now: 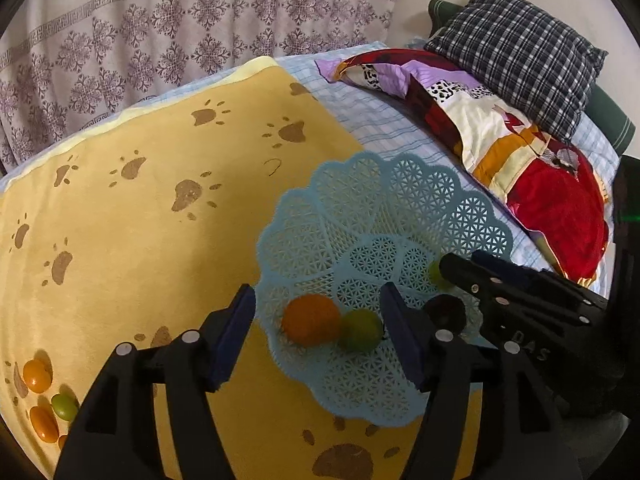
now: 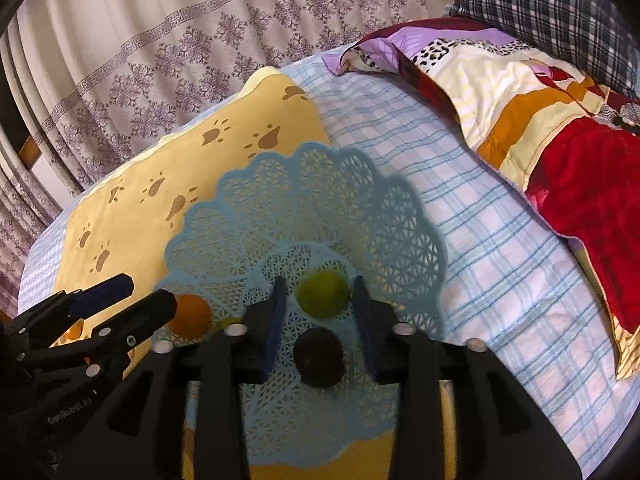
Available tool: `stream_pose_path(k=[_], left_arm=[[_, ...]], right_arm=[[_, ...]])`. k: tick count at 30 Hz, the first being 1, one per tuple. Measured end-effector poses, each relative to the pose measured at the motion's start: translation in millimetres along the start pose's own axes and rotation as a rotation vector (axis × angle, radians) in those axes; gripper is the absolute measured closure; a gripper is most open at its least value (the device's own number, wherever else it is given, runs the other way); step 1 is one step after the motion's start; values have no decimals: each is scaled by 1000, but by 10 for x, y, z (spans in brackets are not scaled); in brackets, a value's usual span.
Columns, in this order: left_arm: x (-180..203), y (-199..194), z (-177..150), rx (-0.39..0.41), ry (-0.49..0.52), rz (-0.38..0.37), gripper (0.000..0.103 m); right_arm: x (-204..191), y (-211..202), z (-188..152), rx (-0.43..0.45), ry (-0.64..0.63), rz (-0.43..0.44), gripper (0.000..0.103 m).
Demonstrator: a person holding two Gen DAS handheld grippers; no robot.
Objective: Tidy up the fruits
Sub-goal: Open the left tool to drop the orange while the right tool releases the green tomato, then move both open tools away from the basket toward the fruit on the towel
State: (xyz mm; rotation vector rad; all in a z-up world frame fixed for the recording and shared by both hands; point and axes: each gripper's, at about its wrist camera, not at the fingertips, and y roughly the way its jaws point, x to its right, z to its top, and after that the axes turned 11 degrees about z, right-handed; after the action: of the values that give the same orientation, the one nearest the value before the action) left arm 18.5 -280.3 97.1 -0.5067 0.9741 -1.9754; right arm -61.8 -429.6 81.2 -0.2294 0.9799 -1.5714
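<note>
Four fruits in light-blue lattice plastic basket (image 1: 472, 216); several small orange and green fruits (image 1: 44, 400) left on yellow paw-print blanket (image 1: 140, 240). Left tongs (image 1: 316, 334) wide, right tongs (image 2: 320, 312) wide, both empty.

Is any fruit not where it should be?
Yes. A few small orange and green fruits lie loose on the yellow blanket, away from the blue basket, which already holds the others. Nothing looks spilled or broken.
</note>
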Motion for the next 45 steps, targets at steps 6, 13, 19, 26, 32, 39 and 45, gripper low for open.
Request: stream_pose_path(k=[6, 13, 19, 26, 32, 39, 45], left_arm=[[-128, -7, -10, -6, -38, 26, 38], [-205, -72, -62, 4, -41, 68, 29], [-250, -134, -114, 11, -34, 108, 29], [-312, -197, -194, 18, -40, 128, 20], [-392, -244, -247, 16, -51, 148, 20], [-481, -264, -329, 1, -62, 178, 20], [-548, -286, -388, -6, -74, 189, 20]], right_arm=[[-82, -50, 3, 25, -41, -11, 57], [-193, -110, -7, 52, -90, -31, 42], [-255, -168, -3, 78, -119, -49, 37], [-304, -169, -17, 78, -131, -40, 36], [-383, -160, -32, 70, -152, -27, 31], [-509, -126, -89, 43, -190, -11, 31], [-583, -113, -123, 29, -207, -4, 31]])
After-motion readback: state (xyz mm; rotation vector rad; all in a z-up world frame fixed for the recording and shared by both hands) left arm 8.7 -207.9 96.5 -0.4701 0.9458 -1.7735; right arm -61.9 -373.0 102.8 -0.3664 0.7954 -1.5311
